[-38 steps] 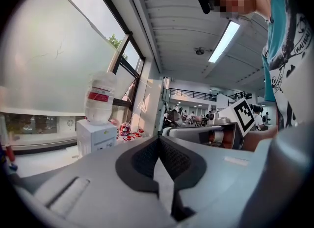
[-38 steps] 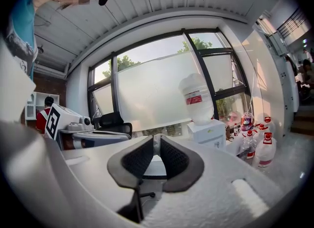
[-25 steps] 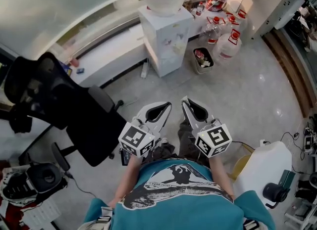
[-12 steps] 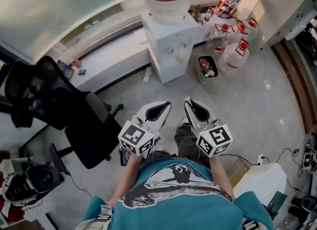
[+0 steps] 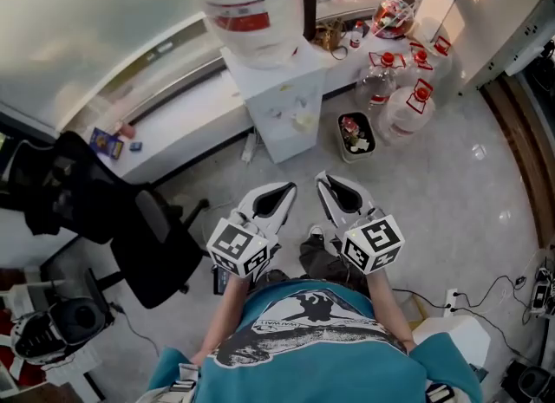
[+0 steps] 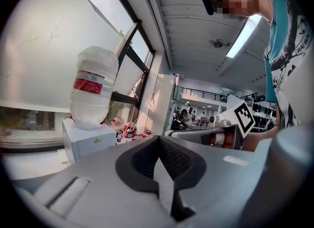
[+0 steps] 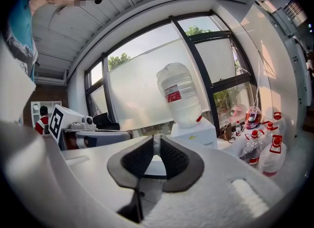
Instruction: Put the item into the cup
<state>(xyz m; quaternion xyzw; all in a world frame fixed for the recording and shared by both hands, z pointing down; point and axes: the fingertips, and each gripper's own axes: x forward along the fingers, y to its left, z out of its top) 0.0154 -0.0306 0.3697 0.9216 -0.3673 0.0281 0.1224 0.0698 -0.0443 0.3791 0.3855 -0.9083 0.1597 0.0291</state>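
Observation:
No cup and no loose item shows in any view. My left gripper [image 5: 291, 187] and my right gripper [image 5: 320, 177] are held side by side in front of the person's chest, above the floor and pointing towards a white water dispenser [image 5: 282, 111]. The left gripper [image 6: 158, 139] has its dark pads meeting at the tips with nothing between them. On the right gripper [image 7: 156, 137] the pads also come together at the tips, and they hold nothing. A large water bottle [image 5: 245, 7] with a red label stands on top of the dispenser.
Several spare water bottles [image 5: 403, 102] with red caps stand on the floor right of the dispenser, next to a small bin [image 5: 355, 135] with rubbish. A black office chair [image 5: 121, 219] is at the left. A long white ledge [image 5: 173, 124] runs under the window.
The dispenser and its bottle have grown larger and shifted left in the head view as the person came closer. Both grippers keep the same pose and stay shut.

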